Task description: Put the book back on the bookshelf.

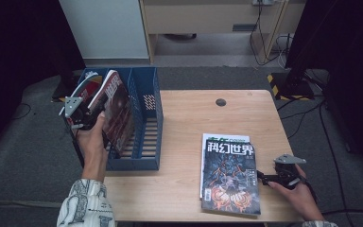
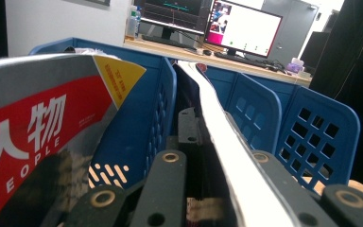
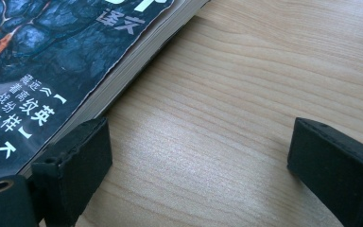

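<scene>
A dark-covered magazine [image 1: 116, 111] is hanging tilted over the blue file rack [image 1: 144, 163], the left gripper [image 1: 90, 120] clamping its edge to slot it in. The right gripper [image 1: 264, 178], jaws spread, is resting beside the stacked magazines [image 1: 229, 175], seemingly ready for the next one.

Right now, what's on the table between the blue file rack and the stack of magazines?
Nothing: in the high view, bare wooden table separates the blue file rack from the magazine stack.

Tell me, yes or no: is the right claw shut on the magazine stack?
No, the right claw stands open on bare table, beside the stack.
</scene>
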Demonstrator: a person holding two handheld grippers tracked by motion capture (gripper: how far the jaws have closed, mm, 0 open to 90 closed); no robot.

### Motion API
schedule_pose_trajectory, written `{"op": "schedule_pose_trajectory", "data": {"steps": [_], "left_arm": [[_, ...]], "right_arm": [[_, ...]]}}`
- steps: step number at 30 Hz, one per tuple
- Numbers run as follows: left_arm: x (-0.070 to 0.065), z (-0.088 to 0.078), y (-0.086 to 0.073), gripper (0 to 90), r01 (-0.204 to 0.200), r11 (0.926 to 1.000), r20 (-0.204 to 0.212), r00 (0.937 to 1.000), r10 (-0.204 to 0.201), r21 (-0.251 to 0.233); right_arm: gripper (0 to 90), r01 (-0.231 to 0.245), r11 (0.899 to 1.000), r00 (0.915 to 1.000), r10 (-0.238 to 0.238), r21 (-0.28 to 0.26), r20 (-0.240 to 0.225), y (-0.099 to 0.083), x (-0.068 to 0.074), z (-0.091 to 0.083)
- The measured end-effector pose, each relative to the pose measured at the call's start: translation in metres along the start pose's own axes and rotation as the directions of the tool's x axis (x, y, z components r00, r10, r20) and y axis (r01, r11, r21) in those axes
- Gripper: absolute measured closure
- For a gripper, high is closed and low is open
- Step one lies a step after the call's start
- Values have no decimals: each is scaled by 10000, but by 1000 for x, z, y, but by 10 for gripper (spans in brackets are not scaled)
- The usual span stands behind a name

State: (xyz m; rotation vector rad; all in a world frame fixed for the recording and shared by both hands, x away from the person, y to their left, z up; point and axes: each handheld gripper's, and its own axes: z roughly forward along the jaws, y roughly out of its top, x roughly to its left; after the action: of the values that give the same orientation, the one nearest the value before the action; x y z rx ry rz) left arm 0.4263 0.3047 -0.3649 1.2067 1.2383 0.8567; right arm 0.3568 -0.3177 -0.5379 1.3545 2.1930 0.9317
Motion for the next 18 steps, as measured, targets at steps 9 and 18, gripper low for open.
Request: {"op": "schedule_pose_trajectory", "data": {"steps": [9, 18], "left_arm": [[1, 4, -5, 836, 173, 9998, -104, 9998, -174, -125], [2, 8, -5, 835, 22, 9994, -176, 9998, -29, -356]], "right_arm": [[75, -2, 10000, 10000, 2, 1, -1, 0, 0, 0], [75, 11, 10000, 10000, -11, 0, -20, 0, 0, 0]]}}
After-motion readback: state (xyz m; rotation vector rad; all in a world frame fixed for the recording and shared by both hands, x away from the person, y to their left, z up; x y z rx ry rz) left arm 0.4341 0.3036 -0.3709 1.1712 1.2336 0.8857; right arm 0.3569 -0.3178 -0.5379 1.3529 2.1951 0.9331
